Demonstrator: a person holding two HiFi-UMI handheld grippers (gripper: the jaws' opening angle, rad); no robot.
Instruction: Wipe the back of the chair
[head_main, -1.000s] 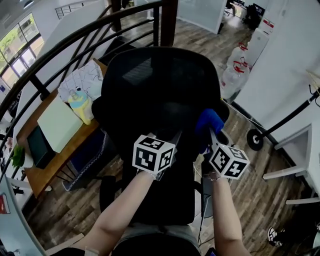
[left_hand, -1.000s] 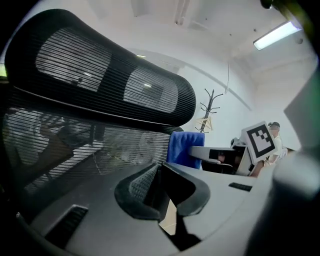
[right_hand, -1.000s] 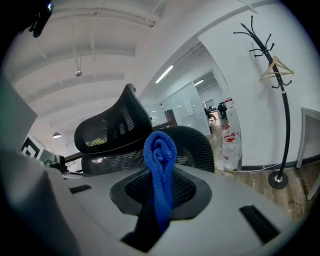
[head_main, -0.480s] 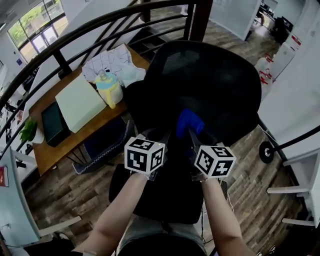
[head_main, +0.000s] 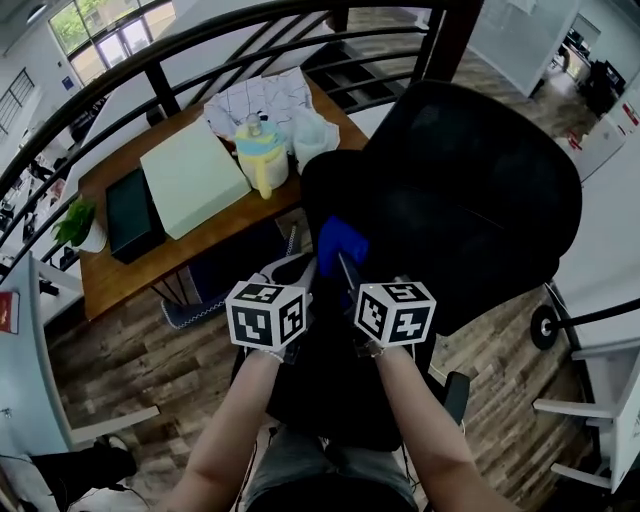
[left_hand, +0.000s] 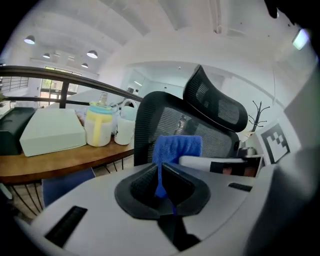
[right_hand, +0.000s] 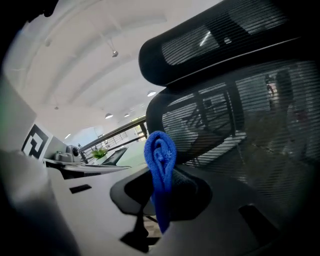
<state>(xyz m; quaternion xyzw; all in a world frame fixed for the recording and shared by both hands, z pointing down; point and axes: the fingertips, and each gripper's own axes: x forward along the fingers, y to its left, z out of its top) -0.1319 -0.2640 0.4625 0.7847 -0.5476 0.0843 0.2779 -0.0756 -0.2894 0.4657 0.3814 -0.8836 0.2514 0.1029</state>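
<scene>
The blue cloth (head_main: 338, 238) is a soft, light rag, bunched into a thick fold and held up at the left edge of the black chair (head_main: 470, 190), low on its mesh back. The right claw (right_hand: 161, 200) is pressed together on it: the right gripper view shows the fold bulging above the jaws and a tail of fabric hanging down through the gap. The left claw (left_hand: 160, 180) also looks pinched on the cloth, with a thin blue edge running down between its jaws while the broad part stands just beyond them. In the head view both claws converge under the rag, close beside each other. Whether the cloth actually touches the mesh cannot be told; it is at least just beside it. The rag will give and drag under pressure, so it is probably best gripped deep in the bunch, as now, leaving a fat pad forward to meet the surface. The chair back is springy mesh on a stiff frame, below a separate headrest (right_hand: 210, 45), and the chair may swivel or roll if pushed hard, so light, even strokes seem wise. Most of the back lies to the right of the cloth. A wooden tabletop (head_main: 120, 270) stands well to the left.
</scene>
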